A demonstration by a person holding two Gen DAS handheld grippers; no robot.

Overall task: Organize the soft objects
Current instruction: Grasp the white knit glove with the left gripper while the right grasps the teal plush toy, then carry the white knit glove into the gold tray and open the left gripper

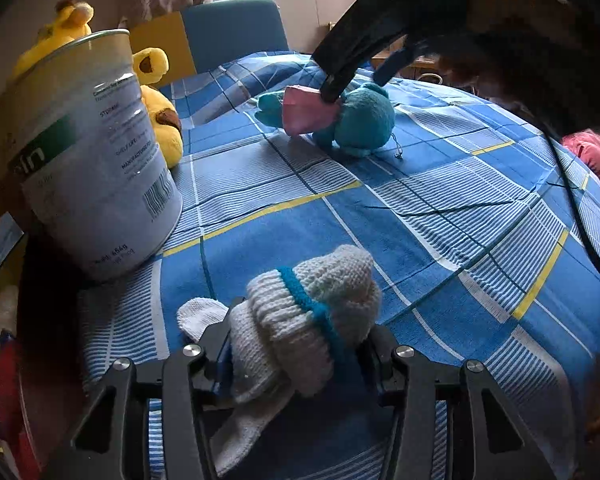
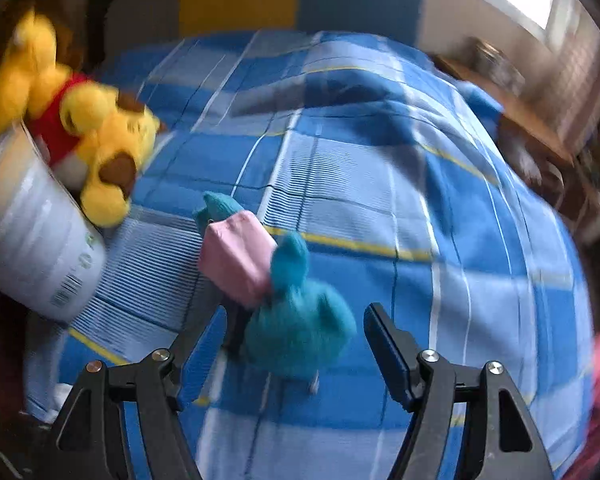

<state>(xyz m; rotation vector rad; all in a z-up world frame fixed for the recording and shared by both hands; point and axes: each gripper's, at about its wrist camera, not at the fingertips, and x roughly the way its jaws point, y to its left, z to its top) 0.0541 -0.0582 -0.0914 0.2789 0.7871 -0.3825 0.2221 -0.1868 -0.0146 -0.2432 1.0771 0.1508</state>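
My left gripper [image 1: 296, 344] is shut on a white knitted sock with a teal band [image 1: 300, 320], held just above the blue checked bedspread [image 1: 440, 216]. A teal plush with a pink patch [image 1: 340, 120] lies further back on the bed. My right gripper [image 2: 296, 328] is open and straddles that teal plush [image 2: 300, 332], its fingers on either side; it also shows in the left wrist view [image 1: 352, 80] above the plush. A yellow bear plush with a red shirt [image 2: 88, 136] leans by a large white tin [image 1: 88, 152].
The white tin [image 2: 32, 240] stands at the bed's left edge. A blue chair back [image 1: 232, 32] and a window are behind the bed. A pink cloth [image 1: 596, 160] lies at the right edge. A black cable [image 1: 576, 208] hangs on the right.
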